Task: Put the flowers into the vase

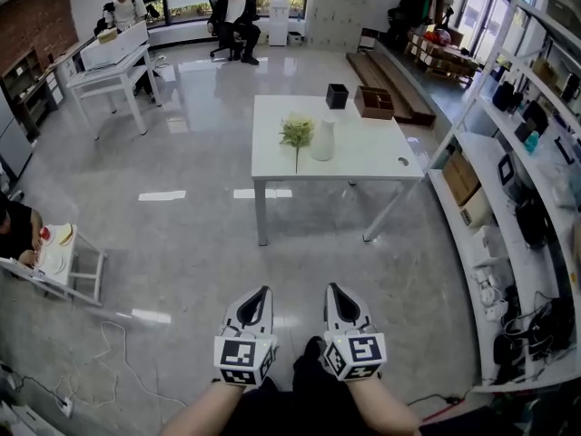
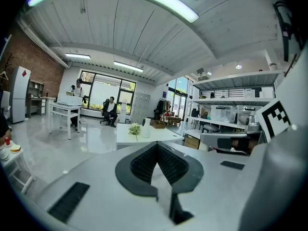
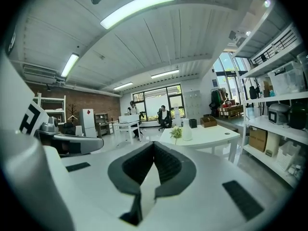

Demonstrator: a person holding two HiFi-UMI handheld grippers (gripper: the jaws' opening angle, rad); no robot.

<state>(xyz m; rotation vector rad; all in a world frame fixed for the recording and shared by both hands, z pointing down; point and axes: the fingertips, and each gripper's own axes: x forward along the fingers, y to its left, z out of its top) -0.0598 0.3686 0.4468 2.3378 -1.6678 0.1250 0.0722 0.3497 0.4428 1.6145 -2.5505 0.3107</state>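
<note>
Both grippers are empty, their jaws pressed together with nothing between them. The left gripper (image 1: pixel 264 292) and the right gripper (image 1: pixel 331 289) are held low and side by side in front of the person, since the work lies well ahead across the floor. The flowers (image 1: pixel 297 133) lie on the white worktop (image 1: pixel 372 157) just beside the upright white vase (image 1: pixel 322 139), stem toward the near edge. The task looks unstarted, so the approach comes first.

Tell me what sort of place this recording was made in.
Most likely an open office or lab workspace. A white table stands in the middle of a wide floor, storage shelves loaded with boxes and equipment run along the right, and a person sits at the far end.
</note>
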